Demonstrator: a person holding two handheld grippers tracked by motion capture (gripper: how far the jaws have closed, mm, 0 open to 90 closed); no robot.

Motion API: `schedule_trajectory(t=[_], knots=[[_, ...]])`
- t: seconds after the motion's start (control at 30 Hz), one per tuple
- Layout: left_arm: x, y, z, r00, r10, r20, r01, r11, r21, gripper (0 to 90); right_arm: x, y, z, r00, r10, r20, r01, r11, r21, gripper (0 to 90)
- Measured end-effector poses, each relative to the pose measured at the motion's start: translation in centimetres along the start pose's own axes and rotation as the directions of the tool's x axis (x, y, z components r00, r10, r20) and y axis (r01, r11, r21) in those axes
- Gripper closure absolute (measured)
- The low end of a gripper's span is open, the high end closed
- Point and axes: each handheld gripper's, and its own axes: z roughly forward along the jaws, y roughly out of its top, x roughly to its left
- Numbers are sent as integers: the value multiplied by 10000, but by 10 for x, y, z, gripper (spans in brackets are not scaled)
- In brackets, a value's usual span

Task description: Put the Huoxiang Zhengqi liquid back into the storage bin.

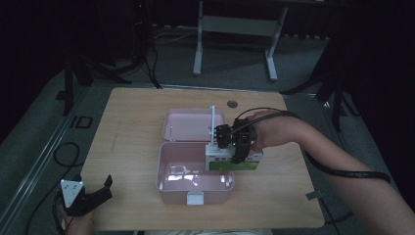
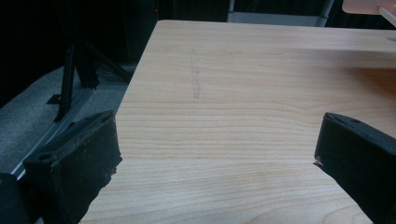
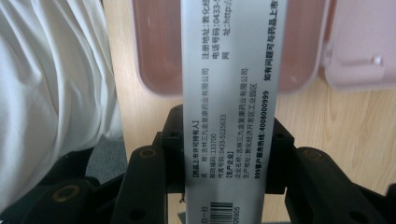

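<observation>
An open pink box stands mid-table with its lid laid back behind it. My right gripper is shut on a white and green medicine carton, held at the box's right rim, partly over the inside. In the right gripper view the carton's printed white face runs up between the black fingers, with the pink box beyond and the lid to the right. My left gripper hovers at the table's near-left corner, open, with bare wood between its fingers.
A thin white piece stands upright by the lid's right side, and a white latch hangs on the box front. The wooden table drops off at its left edge to grey floor. White clothing lies close on the person's side.
</observation>
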Motion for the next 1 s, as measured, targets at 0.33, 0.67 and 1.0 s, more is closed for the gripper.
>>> schedule_trajectory(t=[0.33,0.67,1.0], knots=[[0,0,0,10000,-30,39,30,10000,-9,2,5,35,4,9989,-422,221,420,9991,113,618],[0,0,0,10000,-11,58,11,10000,6,2,4,56,14,9990,-348,293,360,9986,-391,618],[0,0,0,9999,12,103,-13,10000,24,2,0,61,40,9997,-262,16,262,9989,-391,618]])
